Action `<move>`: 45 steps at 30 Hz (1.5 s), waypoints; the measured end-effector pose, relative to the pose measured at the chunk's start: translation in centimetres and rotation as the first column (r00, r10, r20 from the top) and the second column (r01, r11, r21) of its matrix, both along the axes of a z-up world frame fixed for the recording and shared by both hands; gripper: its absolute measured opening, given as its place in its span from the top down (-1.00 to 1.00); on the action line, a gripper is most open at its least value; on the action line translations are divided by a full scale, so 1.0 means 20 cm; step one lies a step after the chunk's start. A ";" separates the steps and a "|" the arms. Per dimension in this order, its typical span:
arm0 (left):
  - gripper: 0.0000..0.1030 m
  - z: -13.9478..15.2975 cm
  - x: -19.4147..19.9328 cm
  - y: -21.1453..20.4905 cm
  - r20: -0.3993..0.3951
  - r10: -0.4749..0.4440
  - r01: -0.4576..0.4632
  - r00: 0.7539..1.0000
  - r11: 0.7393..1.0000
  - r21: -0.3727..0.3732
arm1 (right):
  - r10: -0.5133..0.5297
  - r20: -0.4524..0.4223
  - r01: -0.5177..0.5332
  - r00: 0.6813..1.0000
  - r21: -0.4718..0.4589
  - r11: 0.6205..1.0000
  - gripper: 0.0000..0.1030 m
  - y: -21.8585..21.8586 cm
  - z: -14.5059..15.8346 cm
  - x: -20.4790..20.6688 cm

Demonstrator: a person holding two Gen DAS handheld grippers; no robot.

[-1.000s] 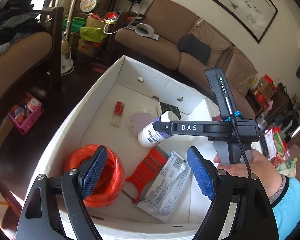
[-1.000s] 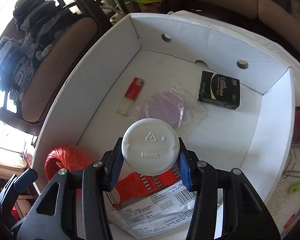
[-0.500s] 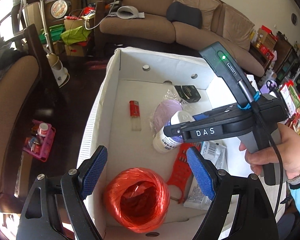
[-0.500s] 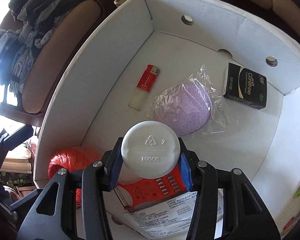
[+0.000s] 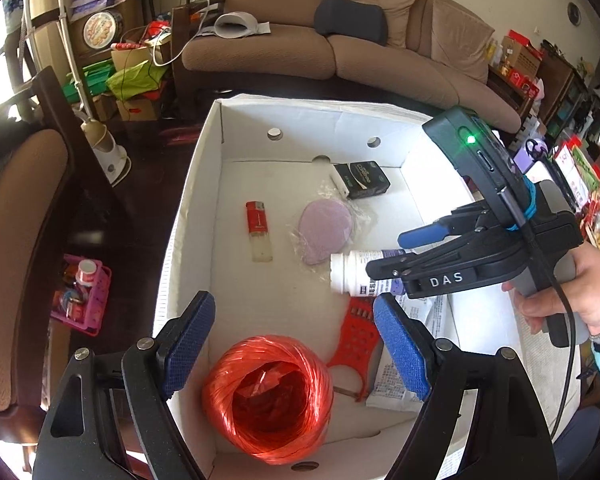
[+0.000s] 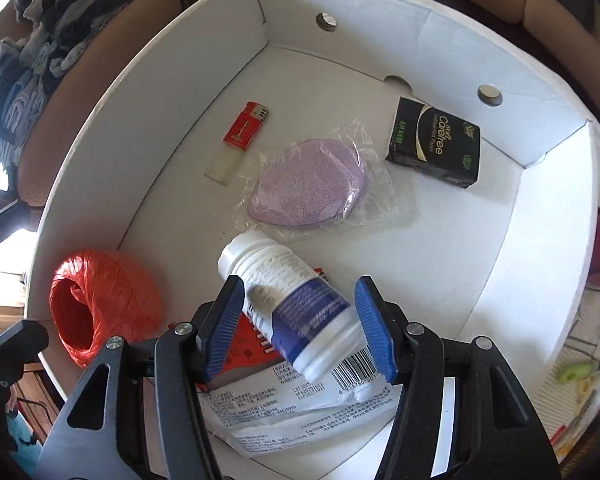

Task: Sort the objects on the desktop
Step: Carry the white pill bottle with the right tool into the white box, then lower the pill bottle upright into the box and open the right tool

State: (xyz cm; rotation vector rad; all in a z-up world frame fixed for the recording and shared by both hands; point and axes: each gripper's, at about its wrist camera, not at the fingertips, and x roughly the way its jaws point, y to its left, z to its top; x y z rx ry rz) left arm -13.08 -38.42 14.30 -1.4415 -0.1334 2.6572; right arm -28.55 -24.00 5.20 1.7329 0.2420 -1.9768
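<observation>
White bottle [image 6: 296, 300] lies tilted between the spread pads of the right gripper [image 6: 300, 326], over the box [image 6: 420, 40]; left gripper [image 5: 296, 344] gapes above red twine [image 5: 268, 396]

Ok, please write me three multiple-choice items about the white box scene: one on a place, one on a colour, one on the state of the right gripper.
1. Where does the black packet lie in the white box?
A. near the far wall
B. on the twine ball
C. under the lighter

2. What colour is the twine ball?
A. green
B. orange-red
C. white

3. In what state is the right gripper?
A. shut on the lighter
B. open, with the white bottle between its fingers
C. out of view

Answers:
1 A, the packet sits close to the wall with the round holes.
2 B, the coil is orange-red in both views.
3 B, a gap shows beside the white bottle, which lies tilted over the red plastic piece.
</observation>
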 end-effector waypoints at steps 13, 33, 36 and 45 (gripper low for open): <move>-0.63 -0.09 -0.08 -0.18 0.092 0.068 -0.095 0.993 0.939 0.330 | 0.242 0.034 -0.244 0.970 0.099 0.965 0.03 -0.18 -0.10 0.06; -0.27 -0.33 -0.27 -0.11 0.253 0.064 -0.229 0.965 0.672 0.704 | 0.214 -0.275 -0.285 0.937 -0.252 0.925 0.10 -0.05 0.39 0.28; -0.24 -0.34 -0.30 -0.12 0.256 0.057 -0.228 0.965 0.662 0.714 | 0.209 -0.282 -0.284 0.936 -0.256 0.924 0.10 -0.03 0.39 0.27; 0.16 -0.31 -0.42 0.01 0.230 0.026 -0.173 0.973 0.741 0.649 | 0.240 -0.290 -0.287 0.926 -0.132 0.949 0.10 -0.02 0.26 0.18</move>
